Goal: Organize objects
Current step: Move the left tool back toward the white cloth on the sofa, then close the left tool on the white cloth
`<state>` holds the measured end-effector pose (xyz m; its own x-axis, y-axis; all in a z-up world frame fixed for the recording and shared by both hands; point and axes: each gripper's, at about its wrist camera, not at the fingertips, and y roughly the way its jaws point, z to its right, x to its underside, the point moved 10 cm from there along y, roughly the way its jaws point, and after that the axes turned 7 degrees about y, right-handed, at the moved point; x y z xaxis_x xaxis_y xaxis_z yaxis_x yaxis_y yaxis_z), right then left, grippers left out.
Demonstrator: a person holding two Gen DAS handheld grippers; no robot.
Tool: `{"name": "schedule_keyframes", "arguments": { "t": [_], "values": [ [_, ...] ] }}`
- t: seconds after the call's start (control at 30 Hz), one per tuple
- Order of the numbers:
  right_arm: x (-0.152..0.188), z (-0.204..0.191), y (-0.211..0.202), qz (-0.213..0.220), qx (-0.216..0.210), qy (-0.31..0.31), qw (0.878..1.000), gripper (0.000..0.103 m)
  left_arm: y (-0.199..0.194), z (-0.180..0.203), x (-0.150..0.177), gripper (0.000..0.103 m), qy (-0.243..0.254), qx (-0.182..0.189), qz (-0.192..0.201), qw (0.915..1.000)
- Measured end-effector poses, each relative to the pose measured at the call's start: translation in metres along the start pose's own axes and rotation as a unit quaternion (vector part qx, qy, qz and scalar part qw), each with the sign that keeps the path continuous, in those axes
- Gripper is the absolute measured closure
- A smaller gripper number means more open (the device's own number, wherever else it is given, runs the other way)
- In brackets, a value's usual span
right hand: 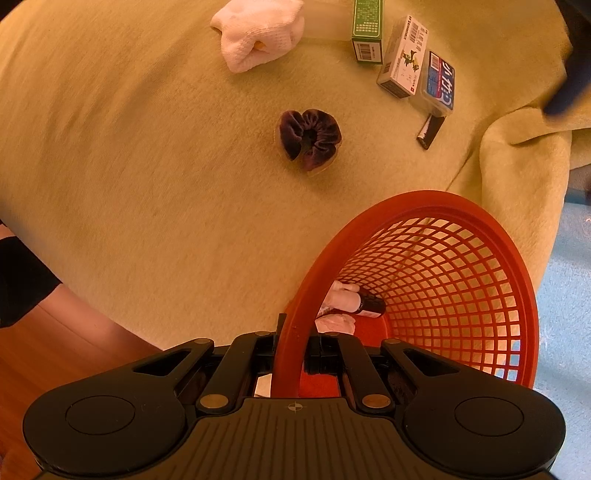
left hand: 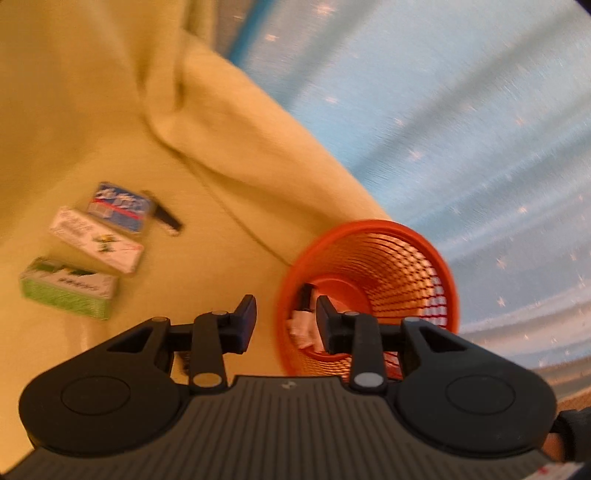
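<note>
**Red basket held at the blanket's edge**

Near the right edge of the yellow-green blanket (left hand: 110,110), the left wrist view shows the red mesh basket (left hand: 406,258) tipped so its mouth faces the camera. Inside, at the bottom, lie a small dark bottle (left hand: 306,295) and something white and crumpled (left hand: 301,328). The left gripper (left hand: 286,323) hangs in front of the basket with its jaws spread apart and nothing between them; its right finger overlaps the basket's mouth, its left finger stands over bare blanket. Further in on the blanket three small boxes lie in a row, close together: a green box (left hand: 68,288), a white box (left hand: 96,240) and a blue box (left hand: 120,207). A small black stick (left hand: 166,218) lies just beside the blue one. The whole view is blurred.

From the right wrist, the right gripper (right hand: 295,350) is clenched on the basket's (right hand: 461,295) near rim, one finger outside the wall and one inside. The basket sits at the blanket's (right hand: 147,184) right edge, tilted away. At its bottom lie the dark bottle (right hand: 371,304) with a white cap and the white crumpled thing (right hand: 336,323). Toward the middle of the blanket rests a dark purple scrunchie (right hand: 309,138), well apart from the basket. At the far edge lies a white rolled cloth (right hand: 258,33). Beside it toward the far right corner stand the green box (right hand: 366,29), the white box (right hand: 403,57) and the blue box (right hand: 439,81), with the black stick (right hand: 430,131) touching the blue box's near end.
</note>
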<state>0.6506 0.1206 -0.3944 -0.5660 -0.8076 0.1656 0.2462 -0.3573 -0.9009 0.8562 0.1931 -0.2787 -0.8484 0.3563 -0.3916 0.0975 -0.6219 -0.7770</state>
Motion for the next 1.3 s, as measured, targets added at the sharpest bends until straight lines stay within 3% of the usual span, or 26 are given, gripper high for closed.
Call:
{"name": "schedule_keyframes", "arguments": {
  "t": [0.33, 0.6, 1.0, 1.3],
  "values": [
    [-0.001, -0.001, 0.0, 0.0, 0.0, -0.003, 1.0, 0.1, -0.024, -0.094, 0.037, 0.061, -0.053, -0.083, -0.004, 0.9951],
    [-0.001, -0.002, 0.0, 0.0, 0.001, -0.004, 1.0, 0.1, -0.029, -0.146, 0.082, 0.052, -0.084, -0.129, -0.026, 0.9878],
    [0.0, -0.005, 0.0, -0.001, 0.002, -0.006, 1.0, 0.1, 0.004, -0.148, 0.124, 0.03, -0.087, -0.139, -0.043, 0.9855],
    [0.002, -0.006, 0.001, 0.002, 0.004, -0.009, 1.0, 0.1, 0.04, -0.145, 0.136, 0.029, -0.082, -0.152, -0.05, 0.9837]
  ]
}}
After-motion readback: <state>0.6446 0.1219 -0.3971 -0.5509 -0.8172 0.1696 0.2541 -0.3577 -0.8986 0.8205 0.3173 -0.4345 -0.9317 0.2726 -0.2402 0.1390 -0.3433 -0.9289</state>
